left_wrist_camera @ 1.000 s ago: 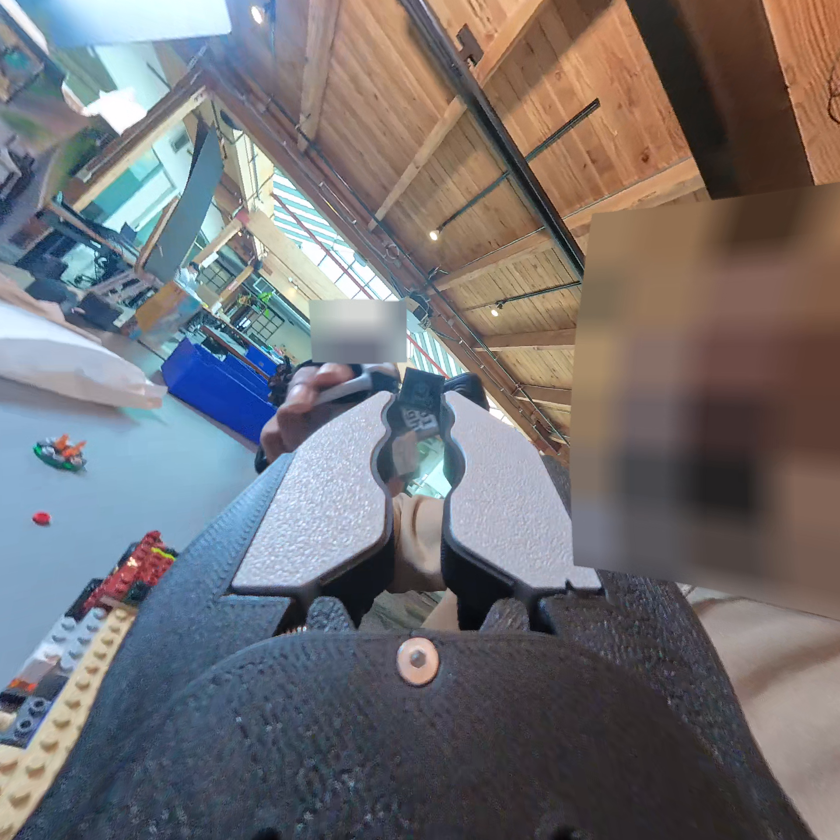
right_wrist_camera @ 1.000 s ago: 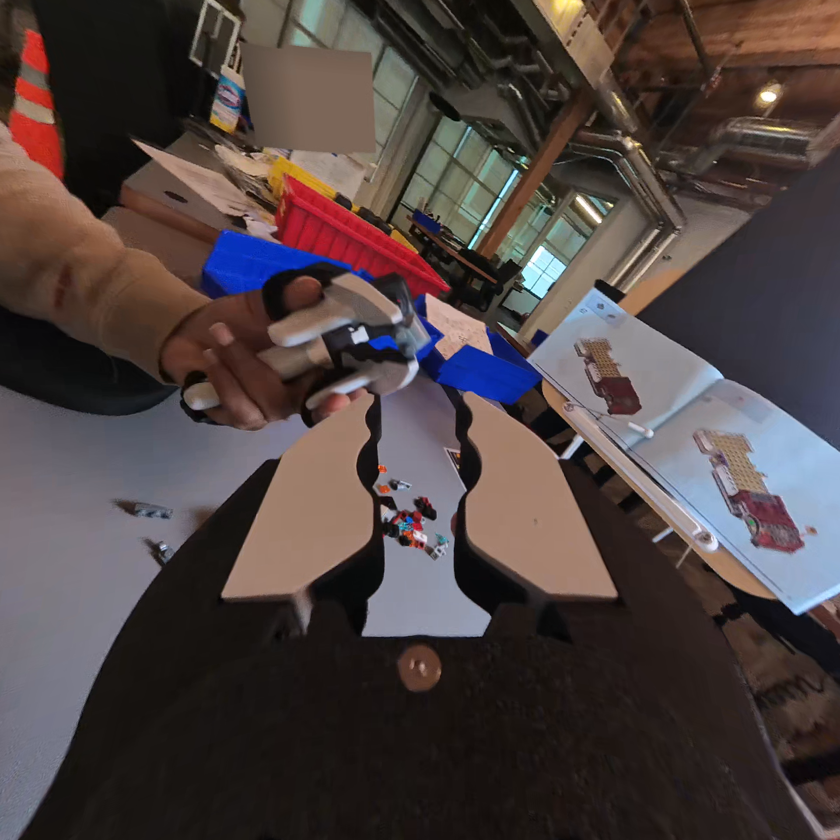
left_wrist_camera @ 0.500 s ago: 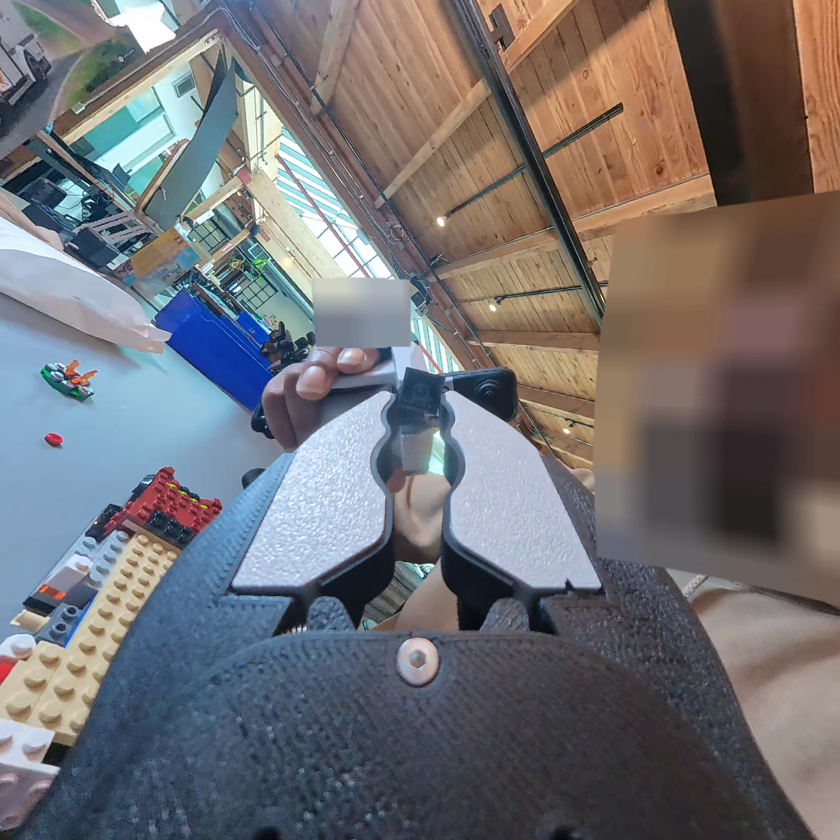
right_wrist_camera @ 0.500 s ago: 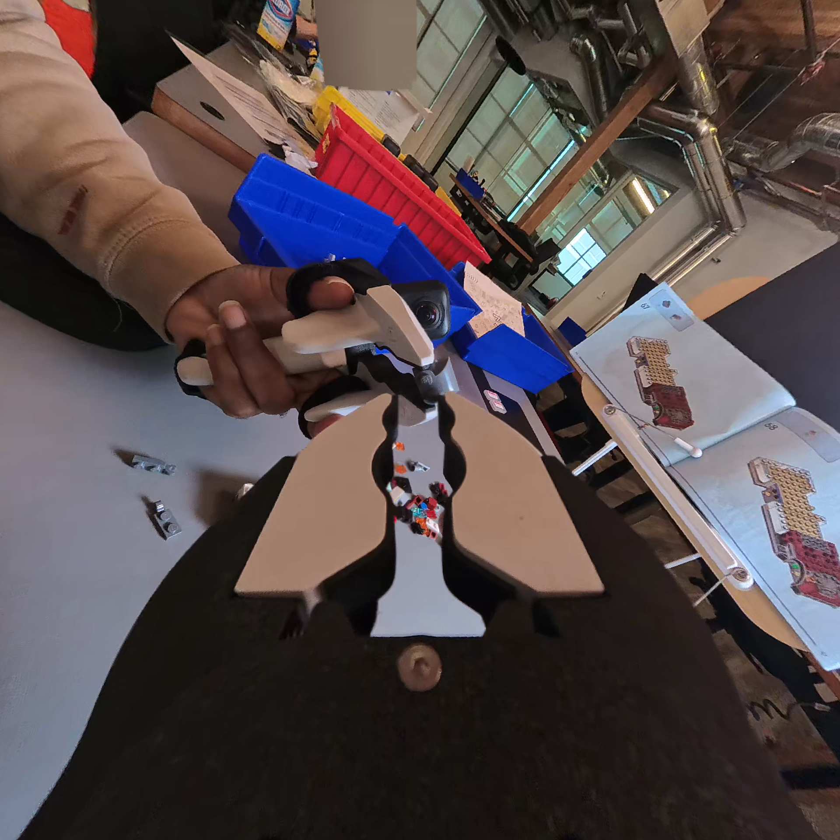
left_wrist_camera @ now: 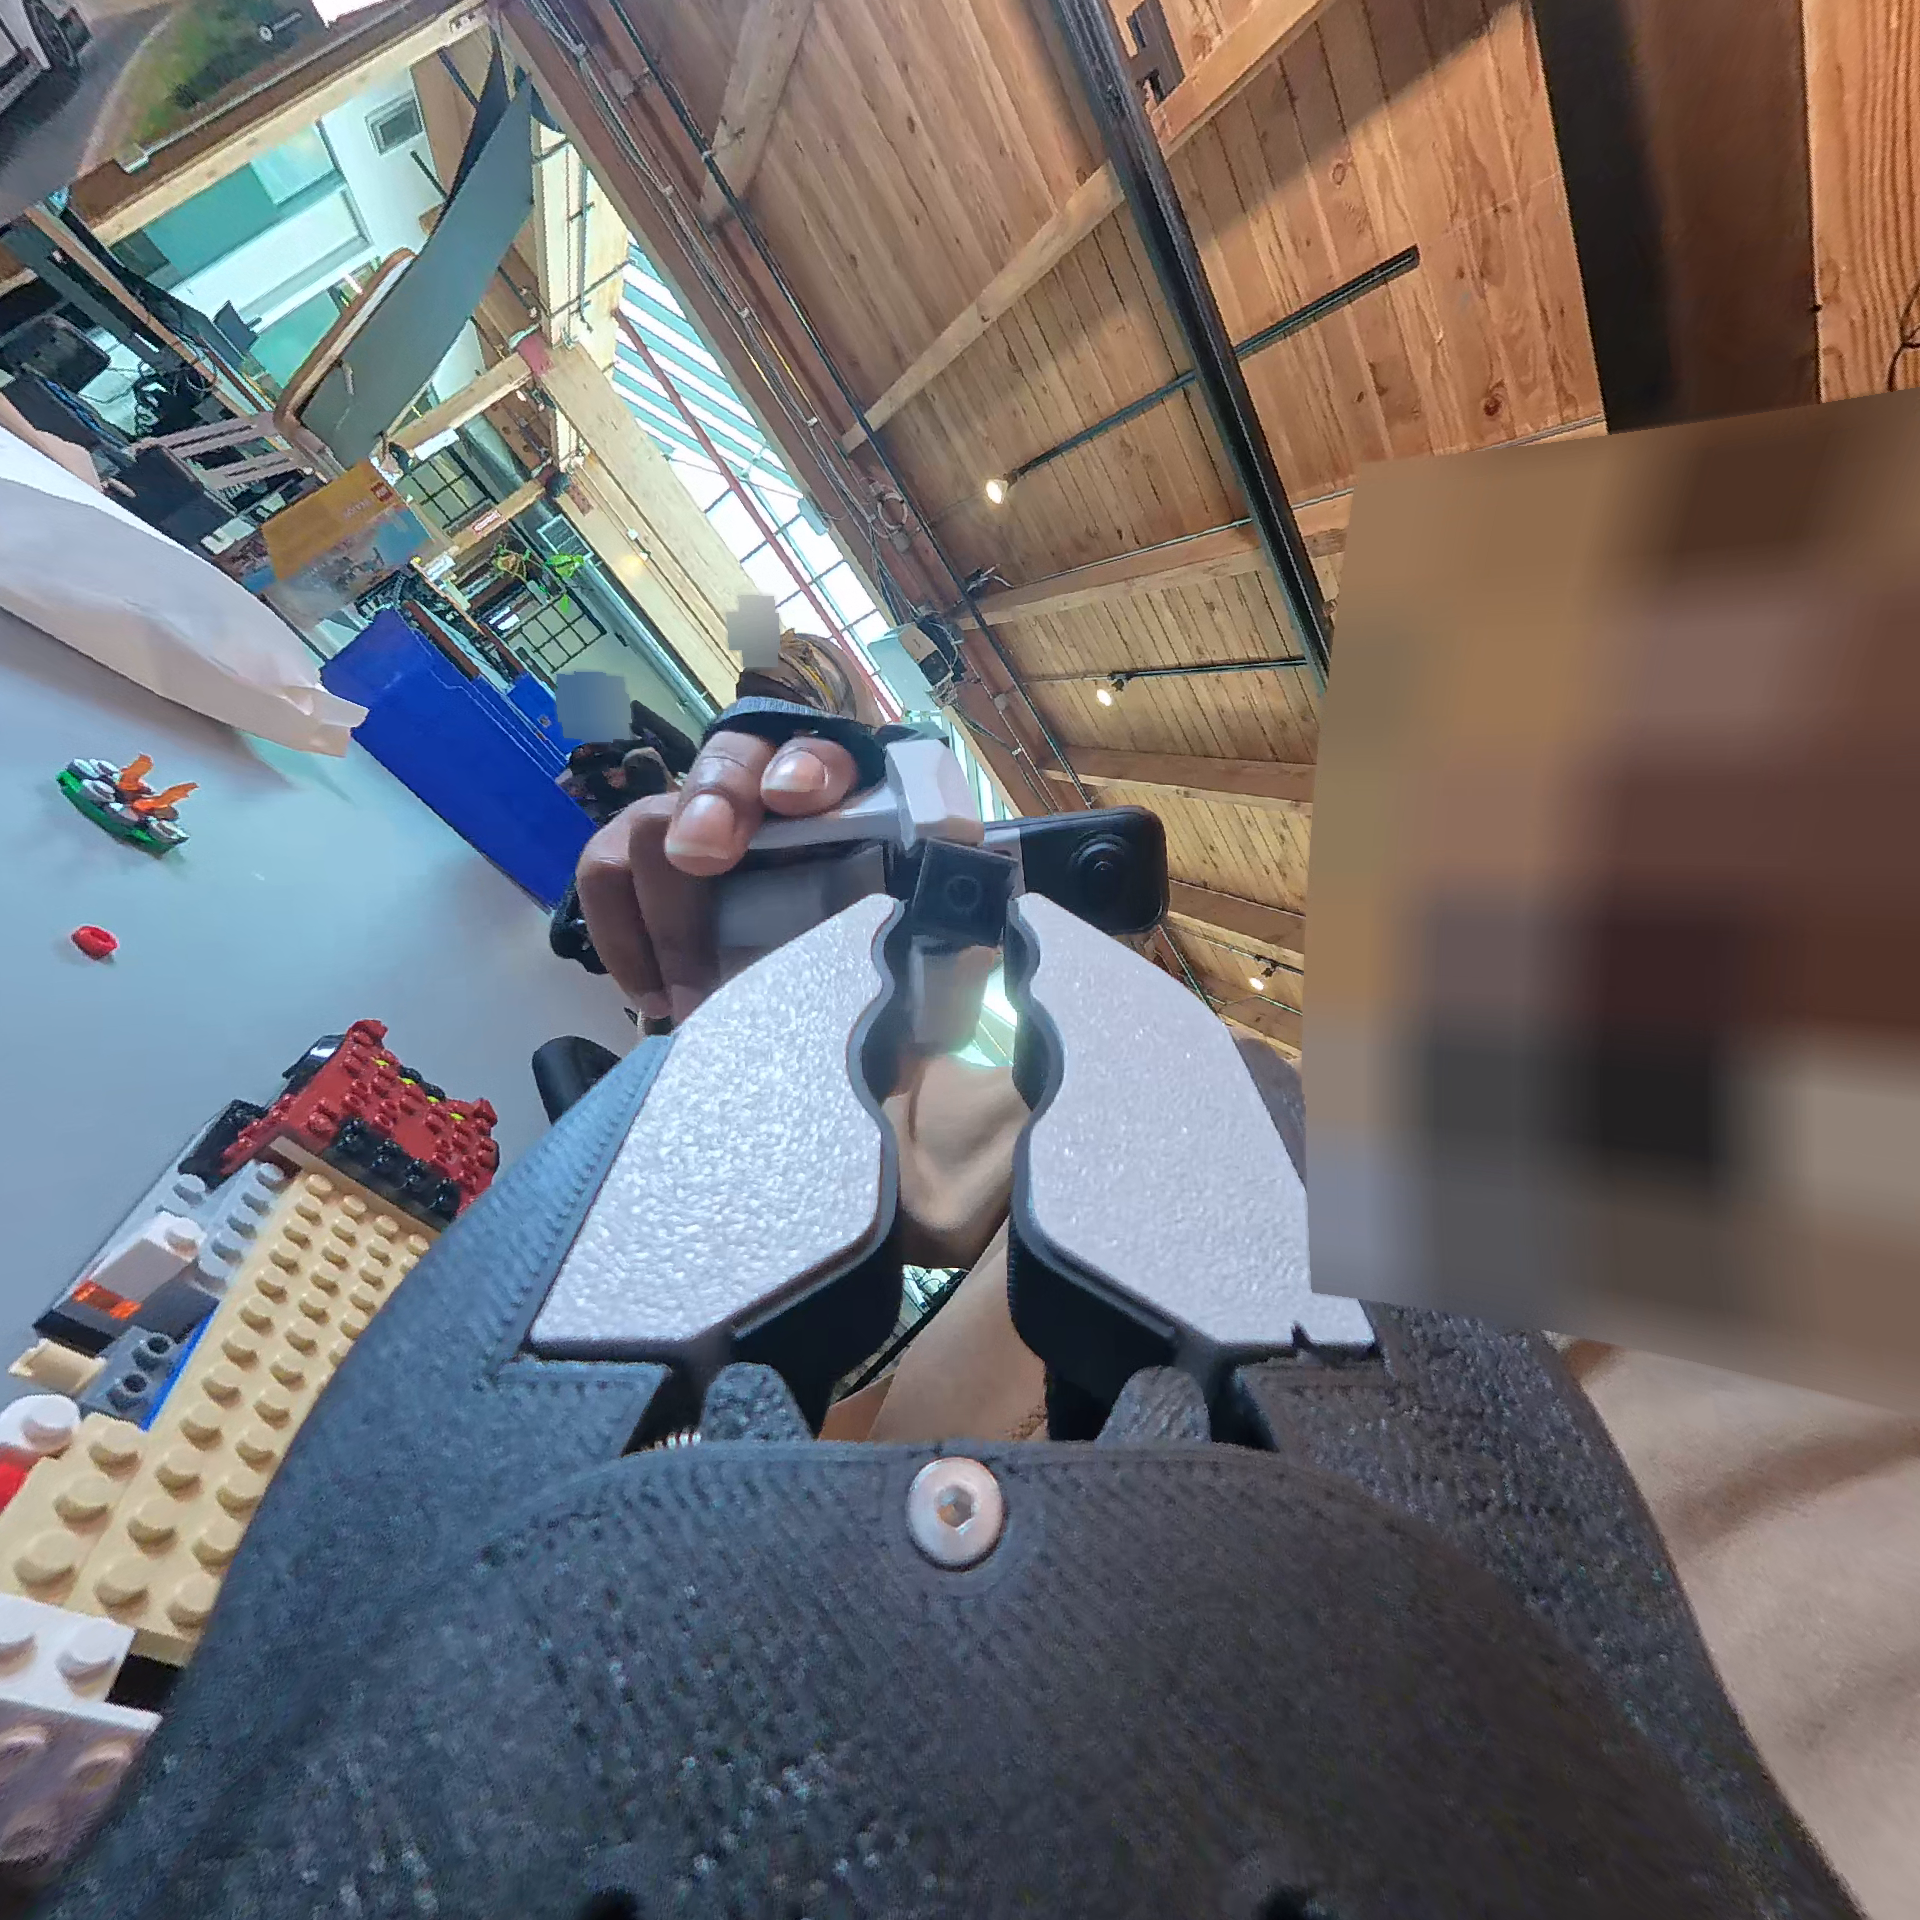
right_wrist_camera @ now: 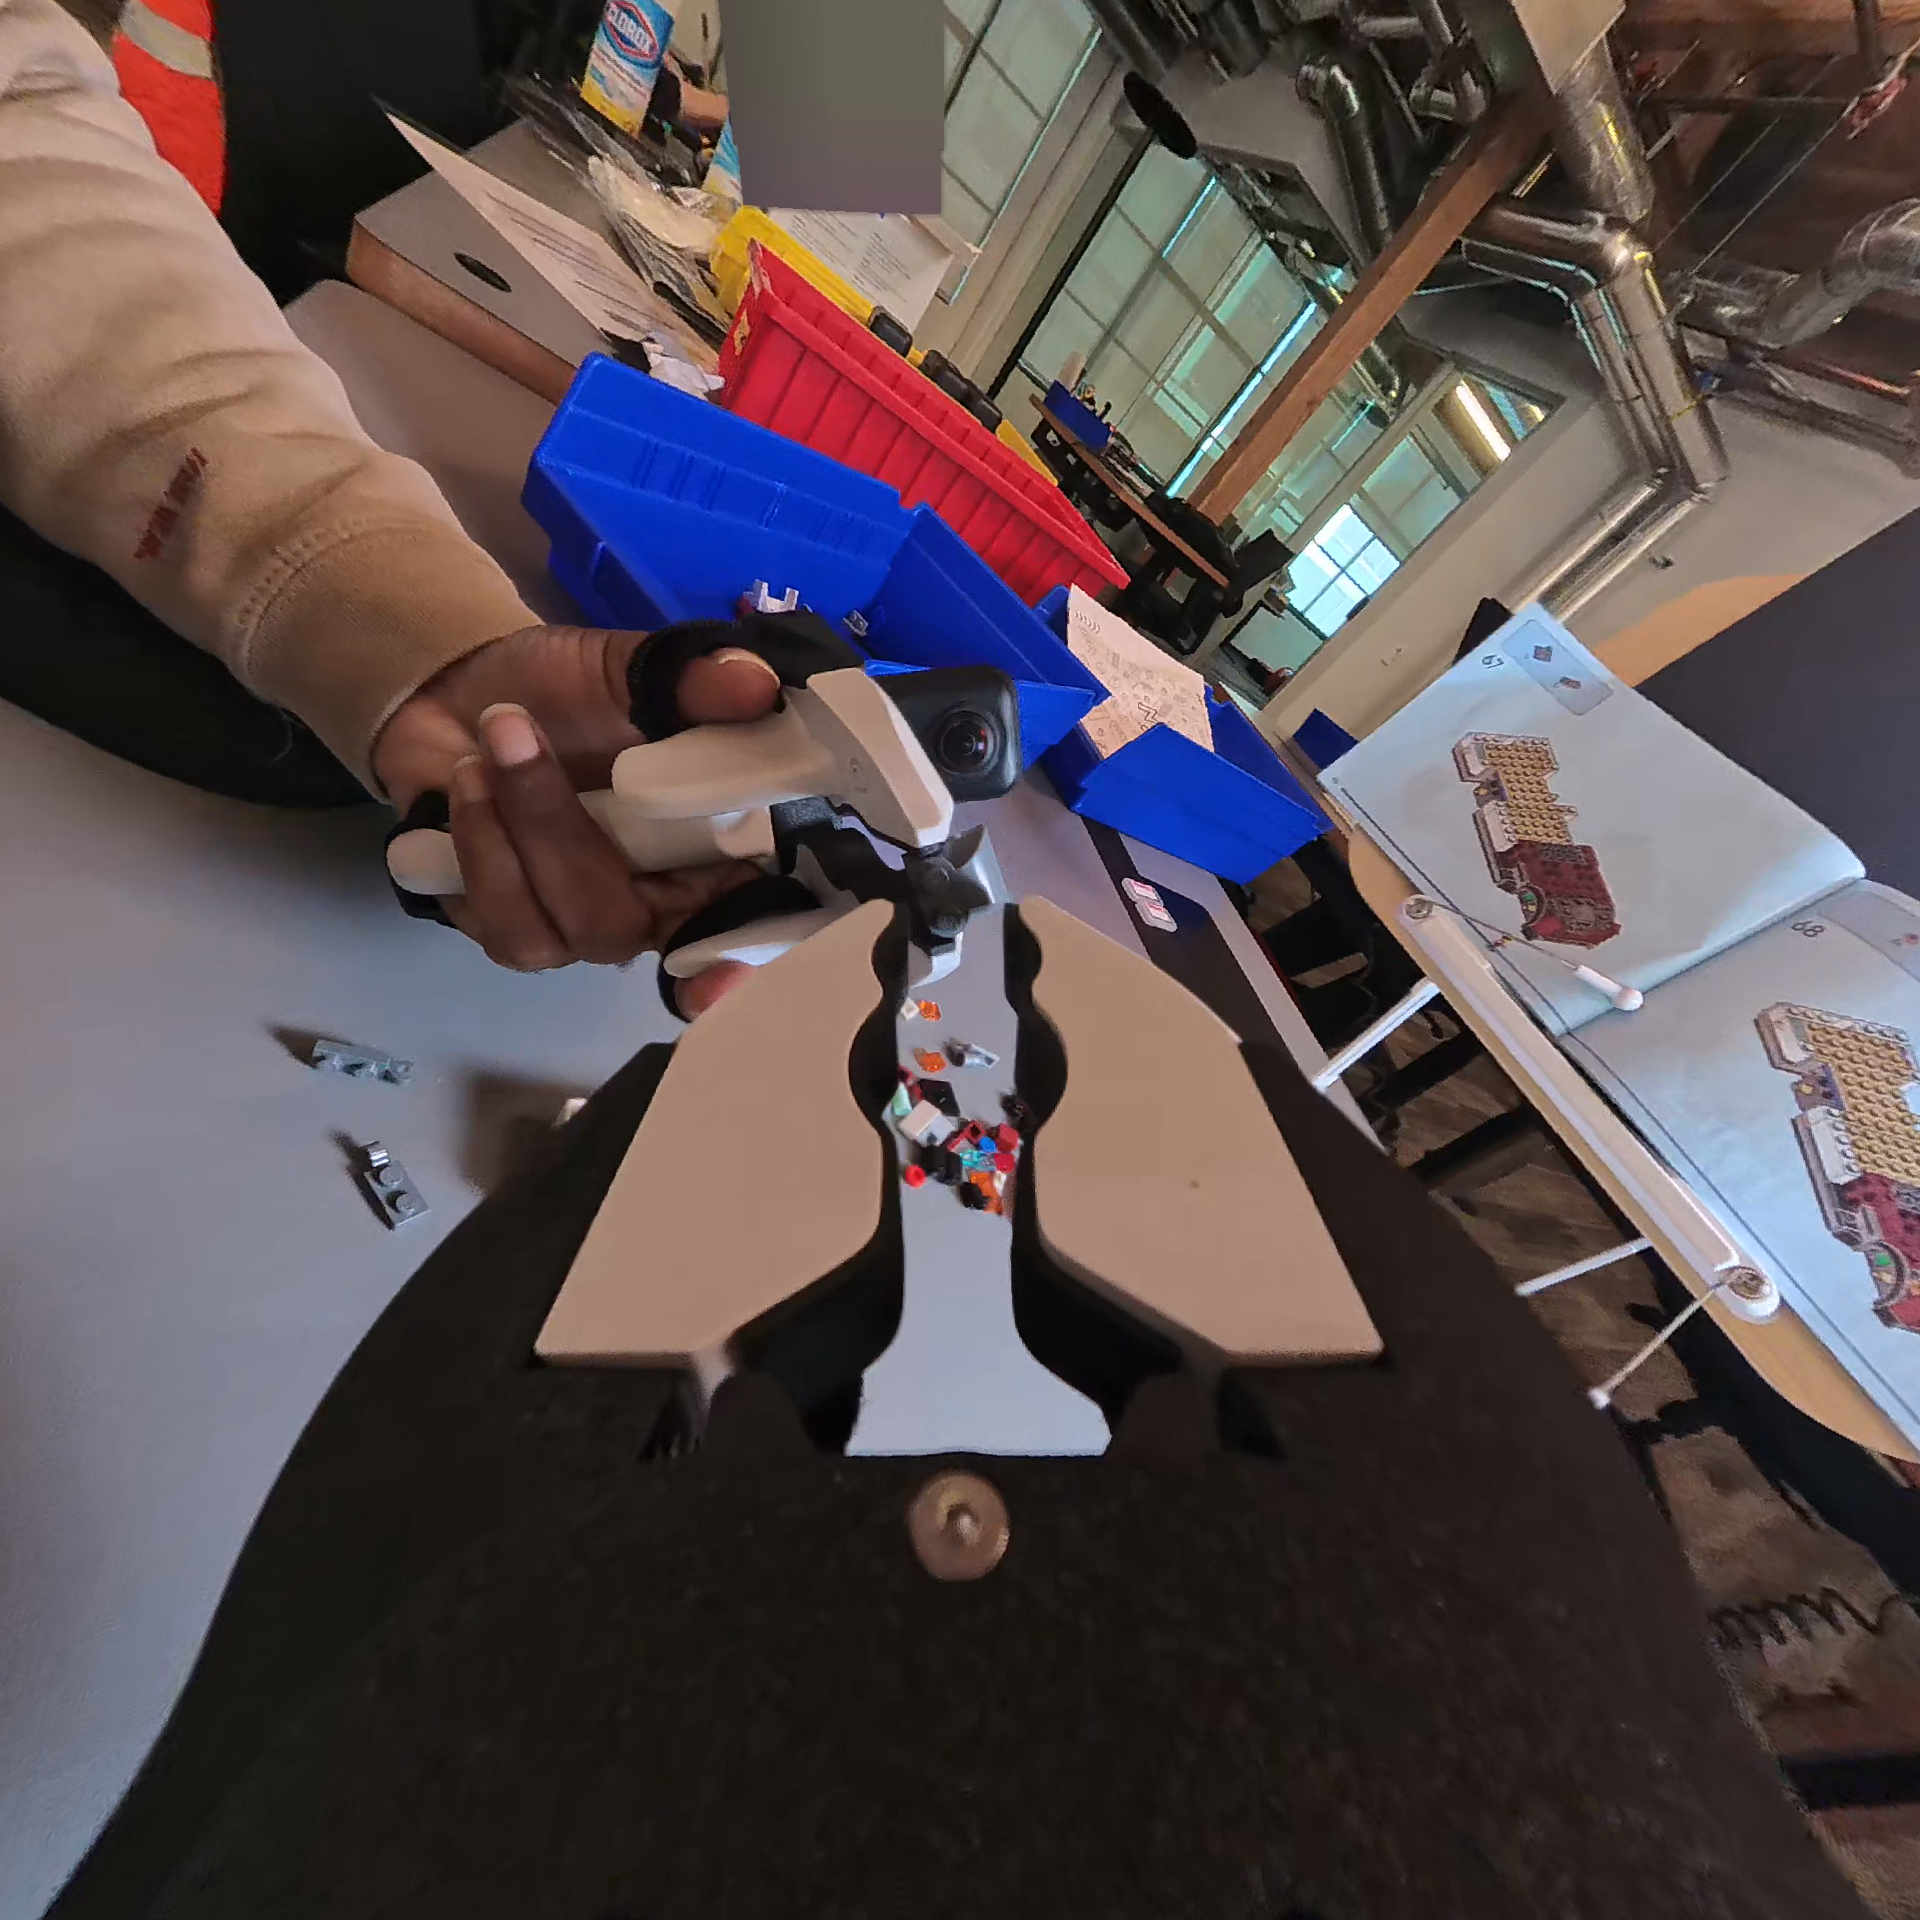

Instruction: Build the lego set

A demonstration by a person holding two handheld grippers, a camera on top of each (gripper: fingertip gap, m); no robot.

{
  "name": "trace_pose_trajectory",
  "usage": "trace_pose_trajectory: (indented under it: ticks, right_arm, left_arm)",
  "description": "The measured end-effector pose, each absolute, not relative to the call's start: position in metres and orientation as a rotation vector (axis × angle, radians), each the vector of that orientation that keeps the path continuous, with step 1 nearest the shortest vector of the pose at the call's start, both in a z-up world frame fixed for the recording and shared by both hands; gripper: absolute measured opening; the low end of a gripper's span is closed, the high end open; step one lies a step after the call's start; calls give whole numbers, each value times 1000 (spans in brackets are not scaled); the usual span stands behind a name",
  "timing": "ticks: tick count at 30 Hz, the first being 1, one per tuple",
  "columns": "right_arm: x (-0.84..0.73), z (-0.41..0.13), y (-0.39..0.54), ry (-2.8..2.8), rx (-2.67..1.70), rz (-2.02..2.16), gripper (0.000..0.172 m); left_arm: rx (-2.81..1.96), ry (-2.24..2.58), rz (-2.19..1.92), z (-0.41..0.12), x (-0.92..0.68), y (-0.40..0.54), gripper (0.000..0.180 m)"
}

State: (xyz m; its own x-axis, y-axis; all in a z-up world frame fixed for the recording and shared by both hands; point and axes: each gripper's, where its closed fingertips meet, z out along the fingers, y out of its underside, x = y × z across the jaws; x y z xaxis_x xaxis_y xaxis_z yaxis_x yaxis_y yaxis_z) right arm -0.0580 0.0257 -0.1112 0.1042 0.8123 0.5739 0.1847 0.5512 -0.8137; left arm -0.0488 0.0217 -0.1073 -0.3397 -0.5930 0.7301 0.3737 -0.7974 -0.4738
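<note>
in the left wrist view, far left on the grey table [left_wrist_camera: 312, 935], lie a white paper bag [left_wrist_camera: 135, 613], a small green build [left_wrist_camera: 120, 800] with orange bits and a lone red round piece [left_wrist_camera: 94, 942]. lower left sits a tan studded plate [left_wrist_camera: 208, 1403], with a dark red studded section [left_wrist_camera: 384, 1112] at its far end. a blue bin [left_wrist_camera: 457, 738] stands behind. toward the middle, the right hand [left_wrist_camera: 665, 883] grips a grey handle. in the centre the left gripper [left_wrist_camera: 958, 925] has its jaws narrow, closed on a small black square brick [left_wrist_camera: 961, 891] at the very tips; the brick is lifted clear of the table. just right of it is a black camera [left_wrist_camera: 1091, 862].

in the right wrist view, a beige sleeve [right_wrist_camera: 208, 416] comes in from the left, and two small grey pieces [right_wrist_camera: 364, 1065] lie on the table. the left hand [right_wrist_camera: 540, 821] holds its gripper with the dark brick at its tips. the brick stands between the fingertips of the right gripper [right_wrist_camera: 956, 920], whose jaws are narrow; the brick sits against the left finger, while bare table shows between it and the right finger, so both pads are not pressing on it. below, between the fingers, is a loose pile of small coloured pieces [right_wrist_camera: 956, 1132]. behind are blue bins [right_wrist_camera: 727, 509] and a red bin [right_wrist_camera: 883, 416]. at far right an open instruction booklet [right_wrist_camera: 1610, 831] lies on a stand.
</note>
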Motion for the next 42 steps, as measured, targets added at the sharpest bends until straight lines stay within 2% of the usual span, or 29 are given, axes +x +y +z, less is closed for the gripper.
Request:
trace_pose_trajectory:
  ticks: [11,15,20,25,29,36,40,42]
  right_arm:
    - [-56,-115,21,-1502,-948,604,17]
    - [-42,-146,7,-1783,-1071,648,18]
    - [-14,-224,-26,-2282,-1258,572,17]
    - [-6,-252,-41,-2575,-1246,347,18]
    - [-3,-262,-45,-2715,-1201,225,18]
    - [-5,-264,-45,-2767,-1159,181,19]
    - [-5,-262,-45,-2732,-1233,256,35]
    - [-7,-253,-46,-2665,-1265,340,37]
  left_arm:
    - [-1376,401,-2063,-115,-41,17,16]
    - [-1464,602,-1743,-122,-46,22,23]
    - [-1642,817,-1221,-150,-72,47,23]
    - [-1819,1072,-778,-200,-83,52,46]
    - [-1853,1198,-754,-218,-72,38,55]
    - [-1870,1209,-734,-225,-72,38,57]
    - [-1890,1240,-731,-231,-71,35,61]
    - [-1900,1260,-726,-233,-72,32,63]
